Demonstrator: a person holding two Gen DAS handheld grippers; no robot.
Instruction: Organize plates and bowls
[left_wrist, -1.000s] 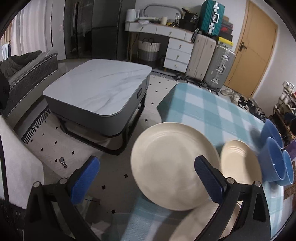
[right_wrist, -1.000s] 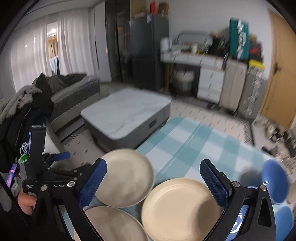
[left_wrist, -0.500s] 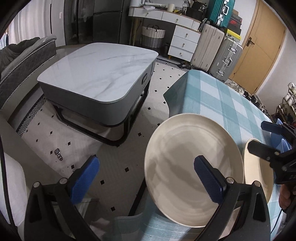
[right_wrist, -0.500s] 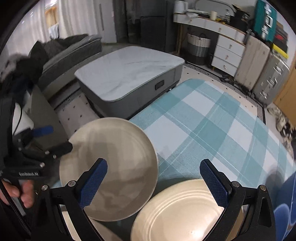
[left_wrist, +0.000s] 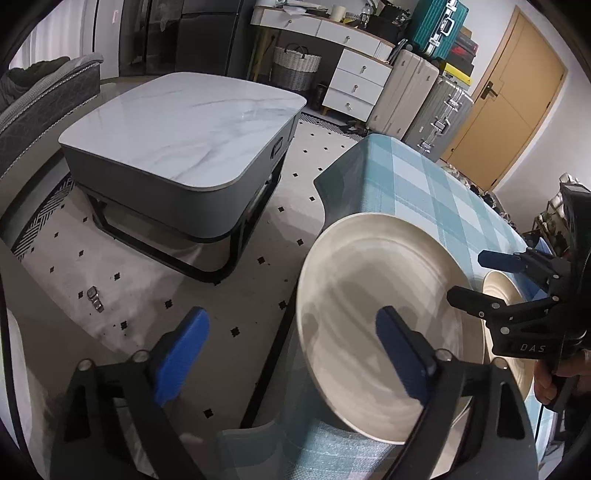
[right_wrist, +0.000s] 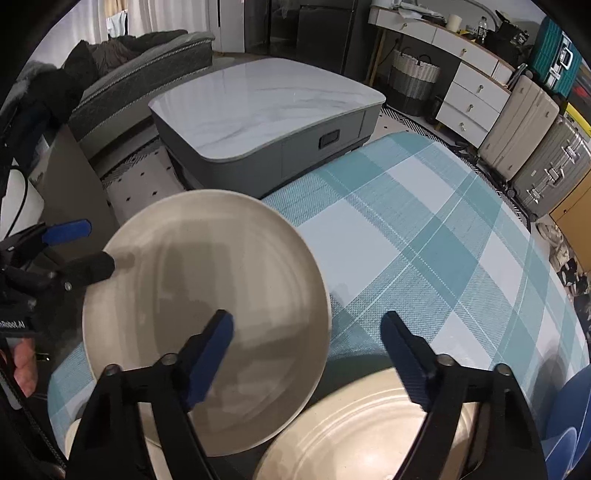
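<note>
i am at the pick-up step. my left gripper (left_wrist: 291, 347) straddles the near-left rim of the large cream plate (left_wrist: 373, 306) on the checked tablecloth (right_wrist: 424, 236), jaws closing, pads not yet pressing. my right gripper (right_wrist: 306, 350) hangs over the second cream plate (right_wrist: 369, 428), jaws closing, nothing gripped. next, i judge: seat each rim between the pads, then clamp and lift
</note>
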